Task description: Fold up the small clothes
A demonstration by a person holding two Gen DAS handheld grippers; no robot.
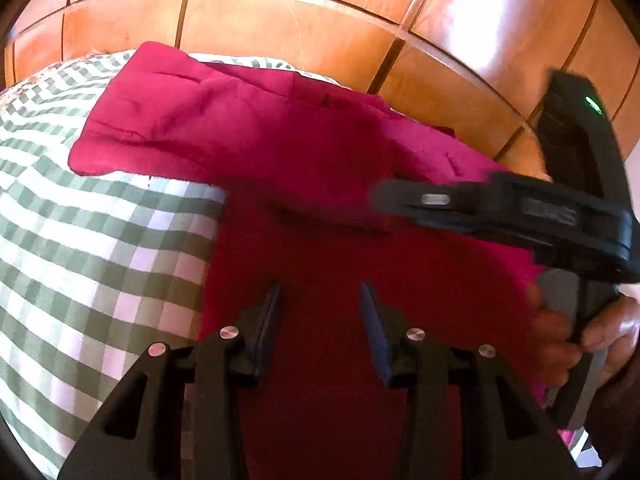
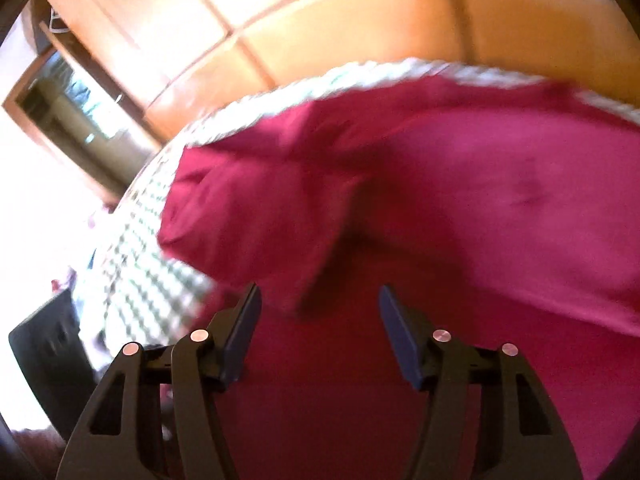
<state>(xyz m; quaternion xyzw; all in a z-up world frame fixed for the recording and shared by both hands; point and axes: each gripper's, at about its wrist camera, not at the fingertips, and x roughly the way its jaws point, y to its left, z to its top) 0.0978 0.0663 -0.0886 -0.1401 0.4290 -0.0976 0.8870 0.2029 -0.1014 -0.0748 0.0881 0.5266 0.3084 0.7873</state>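
From the left wrist, the left gripper (image 1: 320, 300) hangs over the near part of a crimson garment (image 1: 280, 140). Its jaws stand partly apart with nothing between them, and the pads do not press the cloth. The garment lies spread across a green-and-white checked cover (image 1: 80, 240). A sleeve or flap reaches out to the far left, and the body runs toward the near right. Wooden panelling (image 1: 280, 20) rises behind the far edge. On the right of this view the right gripper's black body crosses in front of the garment, blurred, with the person's hand (image 1: 600, 332) wrapped round its handle.

From the right wrist, the right gripper (image 2: 320, 312) also stands open over the red cloth, its jaws wider apart than the left's and empty. This view is smeared, so seams and edges are hard to read. A fold or ridge of cloth runs just beyond the fingertips. The checked cover shows at the left.

The step in hand looks like a regrasp between folds, since neither tool holds the cloth. The next move probably calls for each gripper to come down on an edge or corner and pinch it, then carry it across.

Only the left view shows the hand, the other tool and the garment's crisp outline. Only the right view shows a dark doorway (image 2: 80, 120) at the far left and a black object (image 2: 44, 364) at the near left.
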